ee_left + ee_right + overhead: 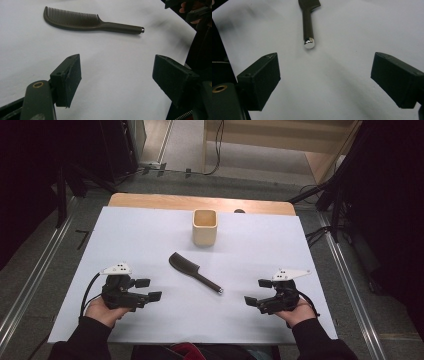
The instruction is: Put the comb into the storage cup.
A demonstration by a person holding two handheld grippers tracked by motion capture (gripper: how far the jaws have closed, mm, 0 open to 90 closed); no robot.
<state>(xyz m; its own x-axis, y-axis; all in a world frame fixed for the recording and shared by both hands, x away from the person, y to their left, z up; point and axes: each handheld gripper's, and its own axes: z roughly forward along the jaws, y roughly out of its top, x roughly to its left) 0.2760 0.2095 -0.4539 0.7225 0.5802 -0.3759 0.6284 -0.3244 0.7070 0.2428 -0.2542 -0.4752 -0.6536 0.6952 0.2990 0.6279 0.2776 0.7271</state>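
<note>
A dark comb [194,271] with a long handle and a shiny metal end cap lies flat on the white sheet, mid-table; its teeth end points to the far left. It also lies ahead of the left gripper [116,75], comb [87,21] handle to the right. The comb's handle tip [309,42] points toward the right gripper [325,80]. A beige square cup [205,227] stands upright behind the comb. My left gripper [148,289] sits near the front left, open and empty. My right gripper [257,291] sits near the front right, open and empty, facing the comb.
The white sheet [150,235] covers most of a wooden table [150,200]. Metal rails run along the floor on both sides, and cables and dark stands lie beyond the far edge. The other hand's gripper [197,12] shows at the top right of the left gripper view.
</note>
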